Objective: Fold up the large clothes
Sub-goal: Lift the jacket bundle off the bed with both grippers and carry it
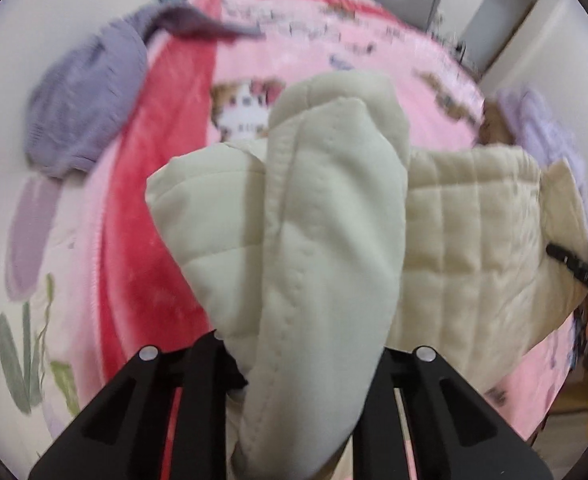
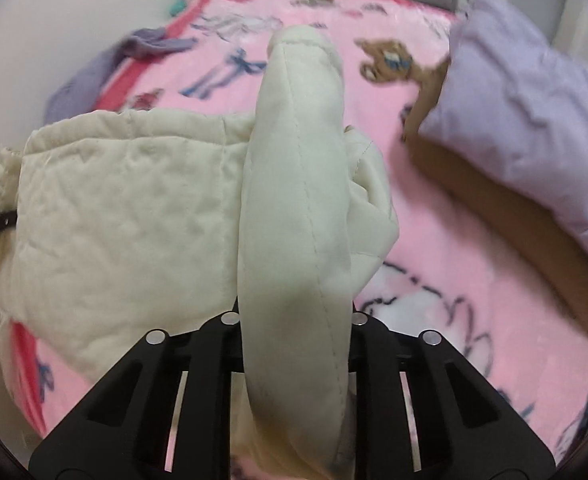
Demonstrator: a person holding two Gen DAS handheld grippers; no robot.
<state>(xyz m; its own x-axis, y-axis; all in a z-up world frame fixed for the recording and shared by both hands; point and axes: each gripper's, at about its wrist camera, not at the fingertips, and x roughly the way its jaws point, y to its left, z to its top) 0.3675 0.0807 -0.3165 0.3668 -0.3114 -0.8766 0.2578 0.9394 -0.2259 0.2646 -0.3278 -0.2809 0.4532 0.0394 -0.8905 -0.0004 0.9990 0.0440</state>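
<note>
- Pinching a thick fold of the cream quilted jacket (image 1: 318,240), the left gripper (image 1: 302,360) stands nearly closed, its jaws clamped on padded fabric that bulges up between them.
- The right gripper (image 2: 294,328) does the same at the garment's other end, jaws drawn in tight on a rounded roll of the jacket (image 2: 294,200).
- The jacket hangs stretched between the two grippers above the pink blanket (image 1: 334,56) on the bed, its quilted panel sagging in the middle.
- It looks soft, puffy and fairly light, yet bulky; the padding compresses under the jaws, so a shallow pinch could slip out of the smooth shell.
- Seams and hems are probably the firmest places to hold, since the stitching gives the pads an edge to bite on.
- A purple knit garment (image 1: 82,100) lies far left, and a lilac pillow (image 2: 526,120) lies far right, both apart from the jacket.
</note>
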